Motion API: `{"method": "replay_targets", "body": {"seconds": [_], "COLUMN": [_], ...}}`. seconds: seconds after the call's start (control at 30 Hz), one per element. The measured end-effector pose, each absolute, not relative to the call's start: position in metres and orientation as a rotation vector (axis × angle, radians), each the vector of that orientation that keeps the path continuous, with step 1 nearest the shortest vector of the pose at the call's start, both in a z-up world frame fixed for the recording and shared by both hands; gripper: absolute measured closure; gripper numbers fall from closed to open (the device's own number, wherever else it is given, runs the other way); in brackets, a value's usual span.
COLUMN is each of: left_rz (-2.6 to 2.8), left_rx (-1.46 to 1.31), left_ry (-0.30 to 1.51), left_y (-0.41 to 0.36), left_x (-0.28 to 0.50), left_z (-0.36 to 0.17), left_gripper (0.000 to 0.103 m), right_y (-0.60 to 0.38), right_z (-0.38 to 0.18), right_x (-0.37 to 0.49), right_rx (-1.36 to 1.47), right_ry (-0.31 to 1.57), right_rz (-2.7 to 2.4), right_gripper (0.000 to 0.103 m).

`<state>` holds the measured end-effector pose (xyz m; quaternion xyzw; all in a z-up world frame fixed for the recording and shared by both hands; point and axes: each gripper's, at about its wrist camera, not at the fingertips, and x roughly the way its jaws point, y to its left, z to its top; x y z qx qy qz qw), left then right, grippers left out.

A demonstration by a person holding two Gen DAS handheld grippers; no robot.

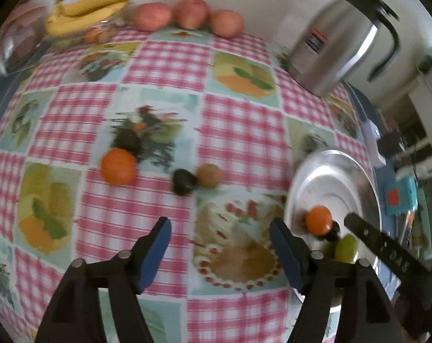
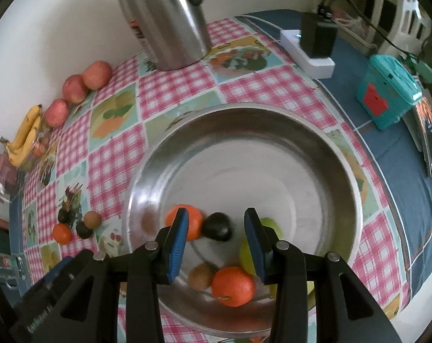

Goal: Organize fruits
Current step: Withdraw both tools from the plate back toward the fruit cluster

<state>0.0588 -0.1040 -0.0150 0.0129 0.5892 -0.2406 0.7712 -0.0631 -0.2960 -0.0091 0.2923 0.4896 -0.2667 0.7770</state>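
Over the steel bowl [image 2: 273, 131], the right gripper [image 2: 216, 243] has its fingers spread, empty; the left gripper [image 1: 220, 253] has its fingers spread above the desk [image 1: 164, 63].

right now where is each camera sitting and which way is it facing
Left wrist: on the left gripper, angled down at the tablecloth and loose fruit; its open fingers show, holding nothing.
Right wrist: on the right gripper, angled down into the metal bowl; its fingers show, nothing between them.
Shared: bowl, kettle, apples, bananas.
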Motion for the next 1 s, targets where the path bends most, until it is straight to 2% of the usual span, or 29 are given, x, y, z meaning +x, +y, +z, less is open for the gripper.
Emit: {"method": "replay_targets", "body": {"seconds": [0.03, 0.1, 0.13, 0.37, 0.5, 0.57, 1.0], "left_rz": [-0.507, -0.474, -0.462, -0.403, -0.369, -0.35, -0.336], "left_rx": [0.019, -0.003, -0.015, -0.049, -0.06, -0.054, 0.018], "left_ry": [1.275, 1.27, 1.271, 1.269, 1.248, 1.233, 1.126], "left_y": [-0.1, -0.091, -0.088, -0.077, -0.068, -0.065, -0.063], "left_x": [0.061, 0.067, 0.069, 0.079, 0.082, 0.083, 0.085], "left_z": [-0.014, -0.014, -0.015, -0.017, -0.015, -0.014, -0.001], "left_gripper": [0.025, 0.018, 0.016, 0.001, 0.0, 0.0, 0.0], "right_y": [-0.291, -0.284, -0.281, -0.261, -0.256, -0.253, -0.243], "right_z": [-0.009, -0.01, -0.011, -0.007, -0.005, -0.005, 0.007], "right_x": [-0.059, -0.053, -0.051, -0.038, -0.035, -0.034, -0.029], "right_rx": [0.62, 0.596, 0.586, 0.509, 0.469, 0.45, 0.422], "right_ry": [1.068, 1.086, 1.091, 1.103, 1.099, 1.097, 1.009], "right_rz": [-0.563, -0.548, -0.542, -0.501, -0.499, -0.496, -0.442], "right_gripper": [0.061, 0.05, 0.04, 0.032, 0.028, 0.009, 0.009]}}
